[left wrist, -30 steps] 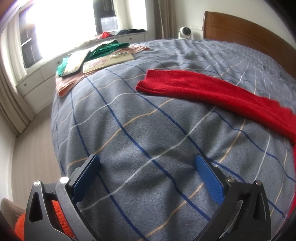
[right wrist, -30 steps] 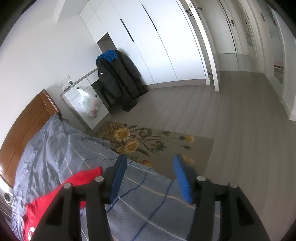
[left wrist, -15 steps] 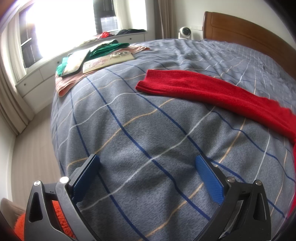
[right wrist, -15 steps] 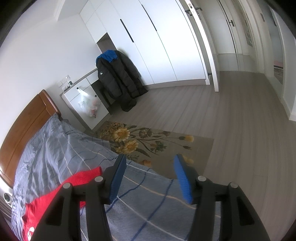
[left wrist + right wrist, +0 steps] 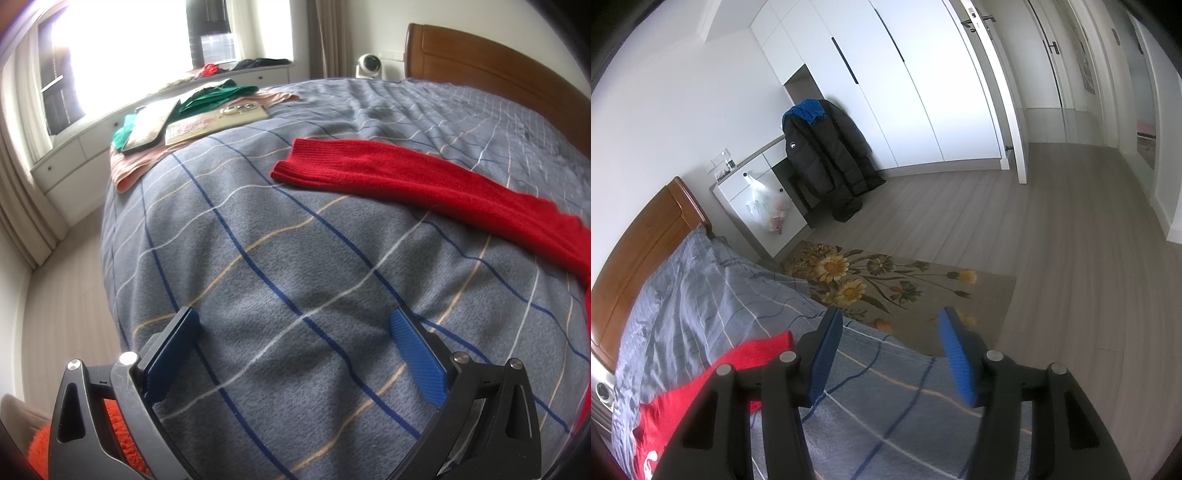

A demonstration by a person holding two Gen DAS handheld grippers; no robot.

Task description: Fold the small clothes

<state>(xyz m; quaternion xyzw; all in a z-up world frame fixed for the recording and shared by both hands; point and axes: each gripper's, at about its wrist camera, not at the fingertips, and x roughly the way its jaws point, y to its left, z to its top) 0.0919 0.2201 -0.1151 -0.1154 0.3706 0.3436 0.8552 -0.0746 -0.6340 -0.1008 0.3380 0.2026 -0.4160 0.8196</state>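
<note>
— Where's the sweater?
— The red knit sweater (image 5: 424, 184) lies flat on the grey checked bedspread (image 5: 295, 277), one ribbed-cuff sleeve stretched out.
— And the grippers?
— The left gripper (image 5: 295, 354) and the right gripper (image 5: 890, 354) are both spread, gripping nothing, over the bedspread.

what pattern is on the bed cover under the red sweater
Grey bed cover with a windowpane check of dark blue, white and tan lines, clearest in the left wrist view.

blanket (image 5: 295, 258): grey, blue/white/tan check | sweater (image 5: 424, 181): red | rug (image 5: 886, 284): tan (yellow flowers) | pads (image 5: 417, 354): blue
</note>
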